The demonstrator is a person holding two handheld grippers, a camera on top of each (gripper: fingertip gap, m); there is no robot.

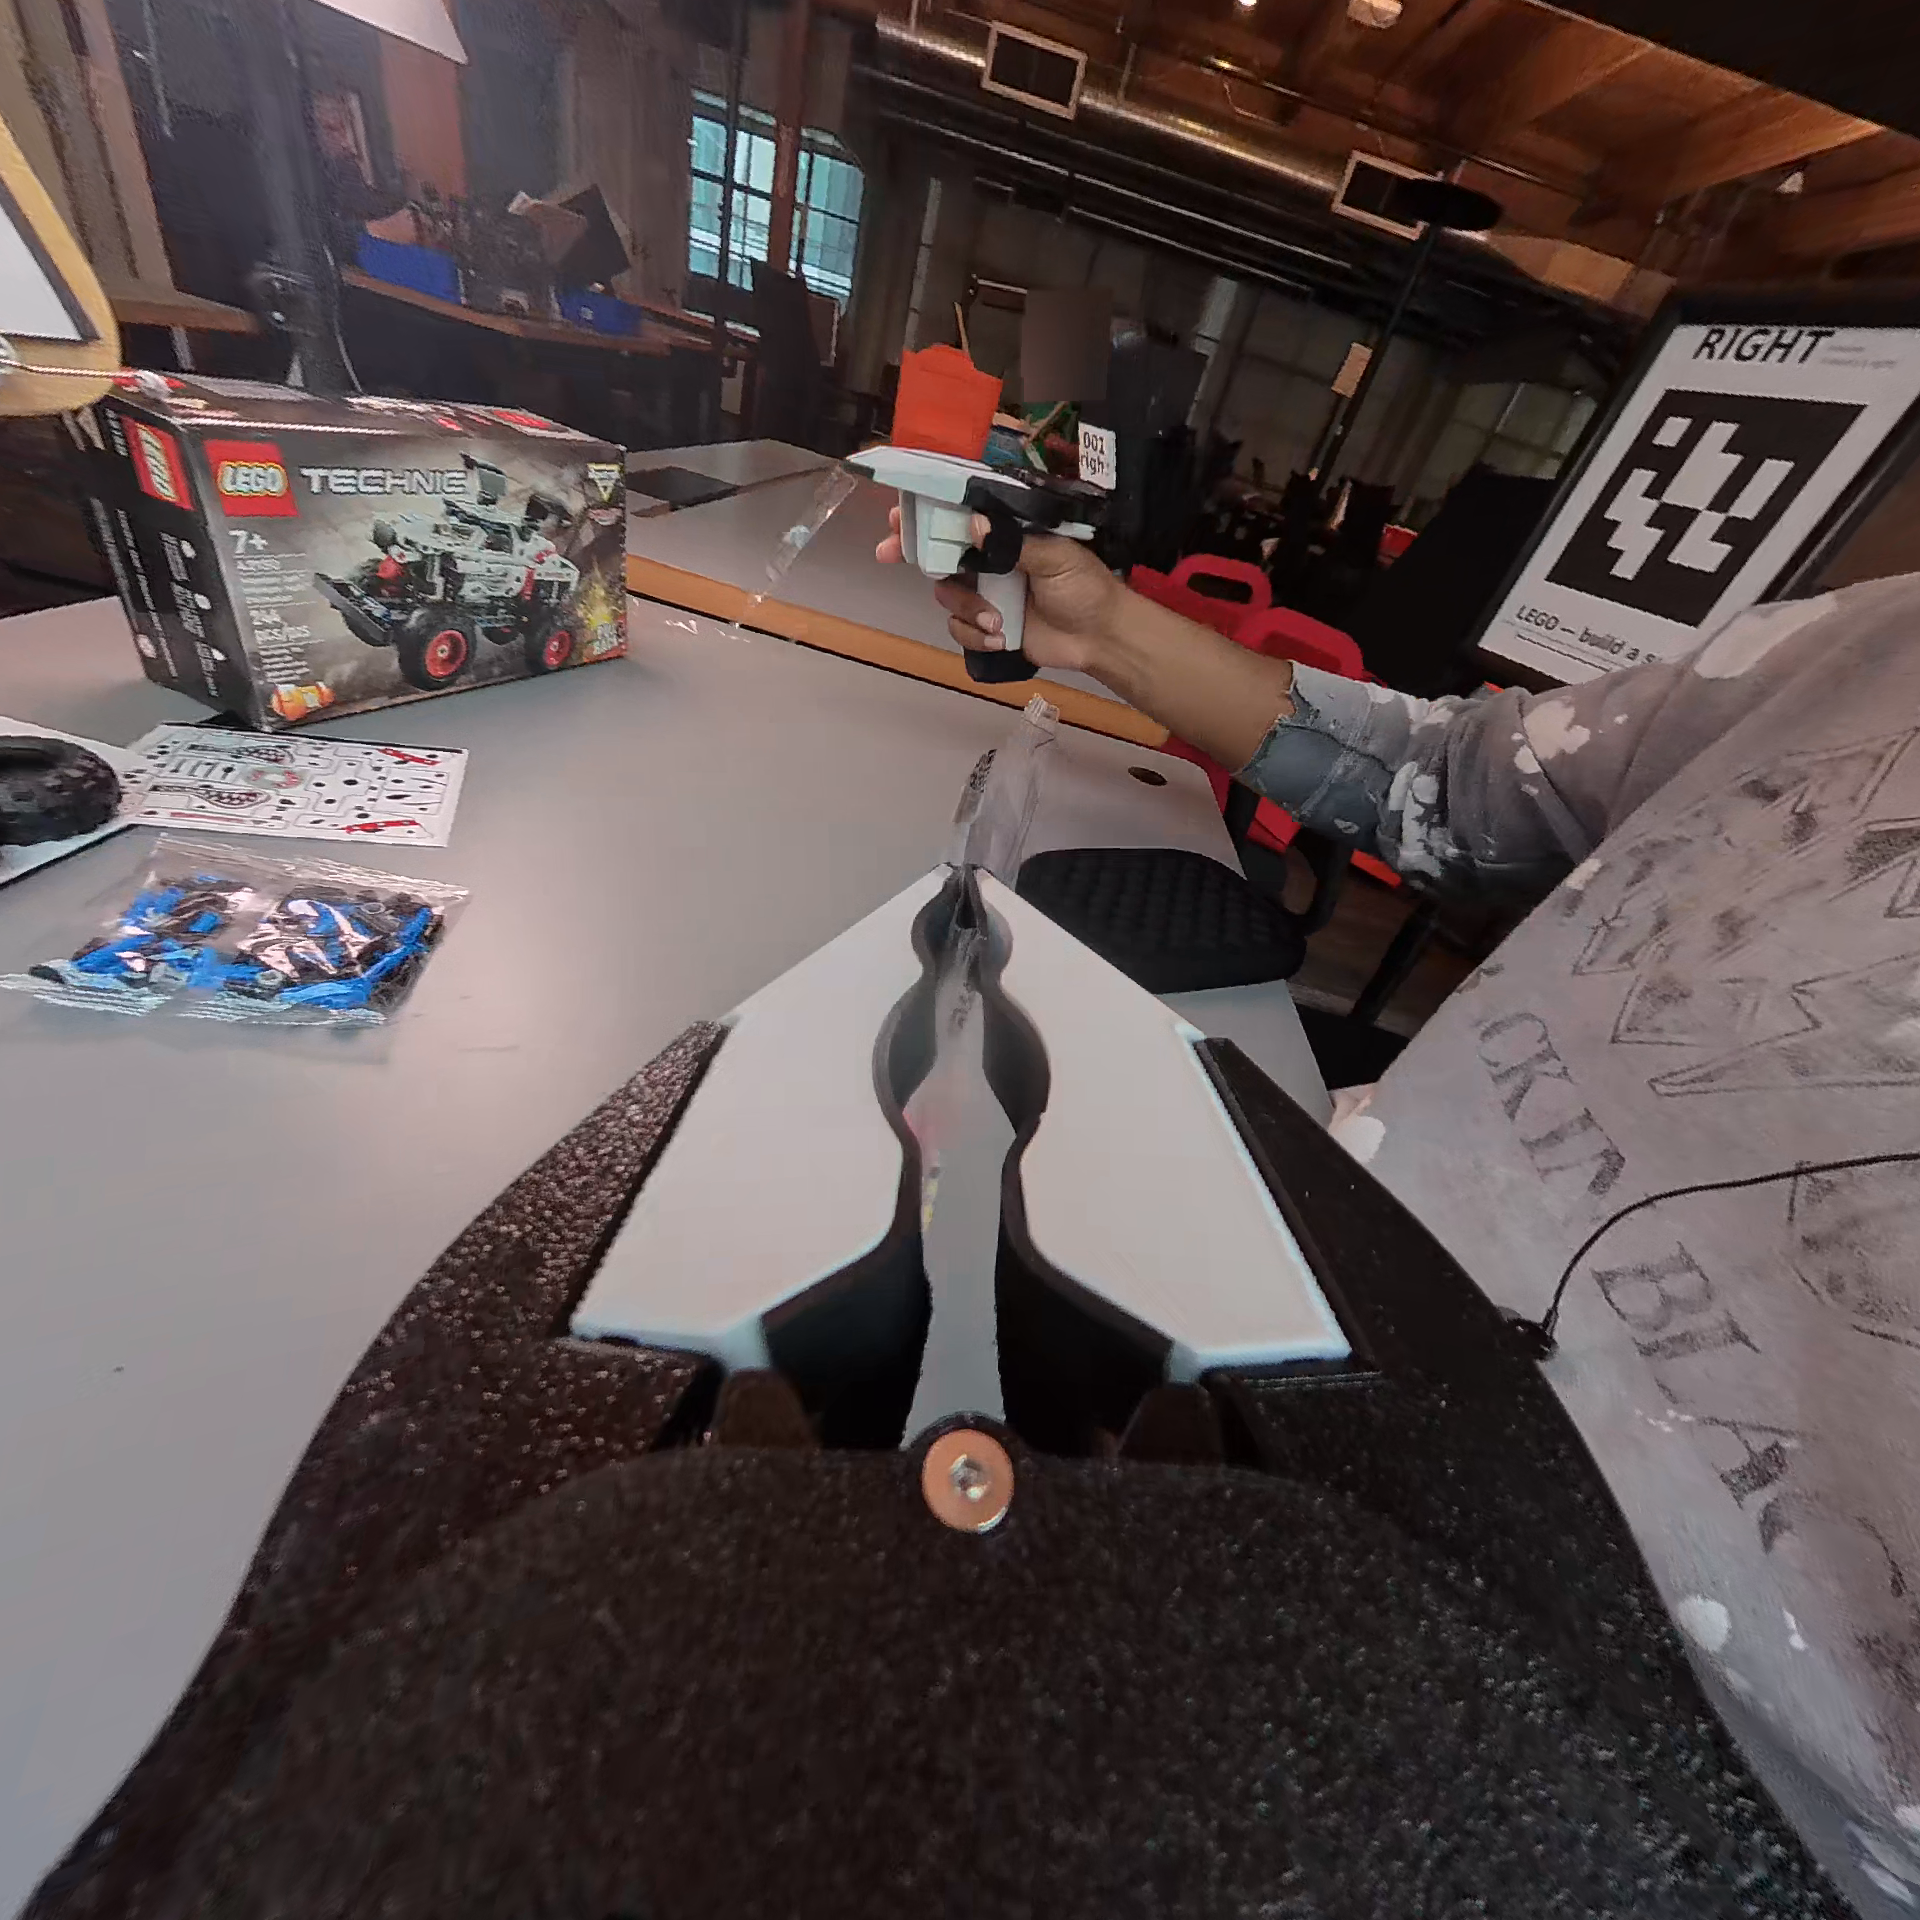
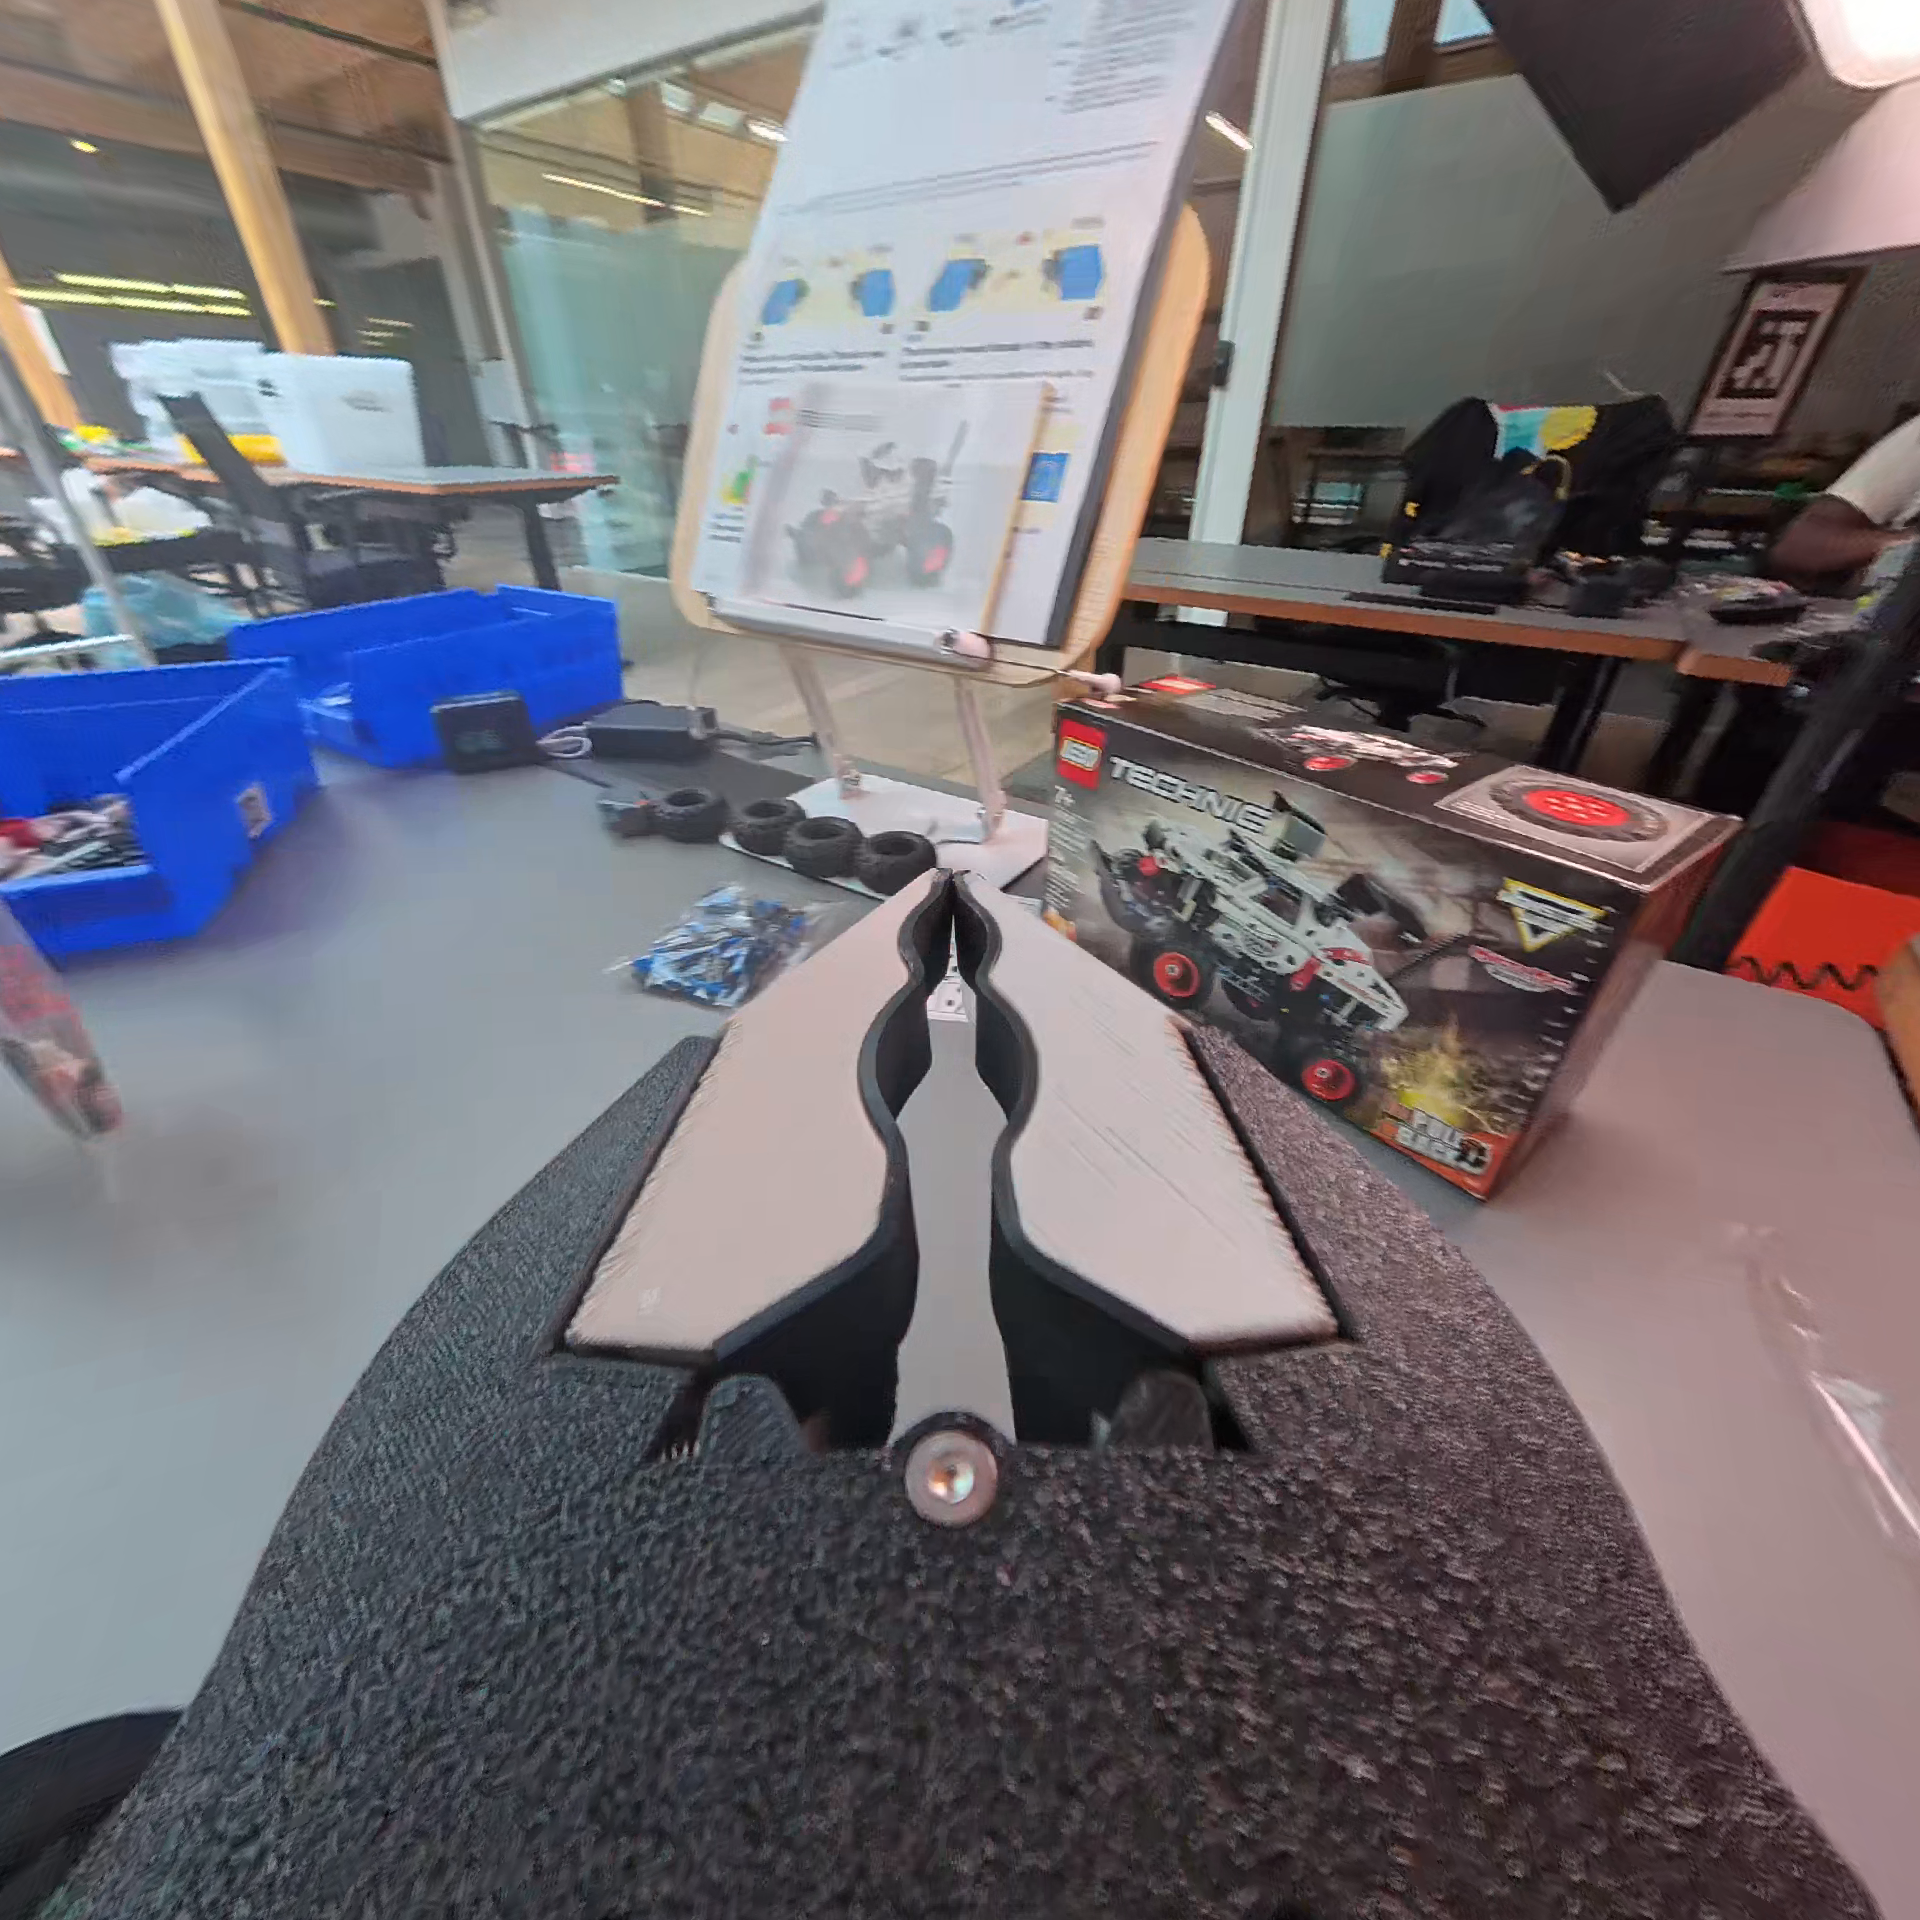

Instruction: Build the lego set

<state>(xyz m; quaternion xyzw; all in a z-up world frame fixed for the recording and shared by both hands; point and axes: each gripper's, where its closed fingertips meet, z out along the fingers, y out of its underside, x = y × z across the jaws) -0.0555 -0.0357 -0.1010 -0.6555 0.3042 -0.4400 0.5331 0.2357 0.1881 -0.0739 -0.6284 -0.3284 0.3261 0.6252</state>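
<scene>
Left gripper jaws are closed on a clear plastic bag. Right gripper jaws are closed, apparently empty. Set box and parts bag are seen on the counter.

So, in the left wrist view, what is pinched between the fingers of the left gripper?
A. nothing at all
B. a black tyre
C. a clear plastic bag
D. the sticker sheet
C: a clear plastic bag sticks out from the shut tips of the left gripper, while the black tyre and the sticker sheet lie on the grey table.
</scene>
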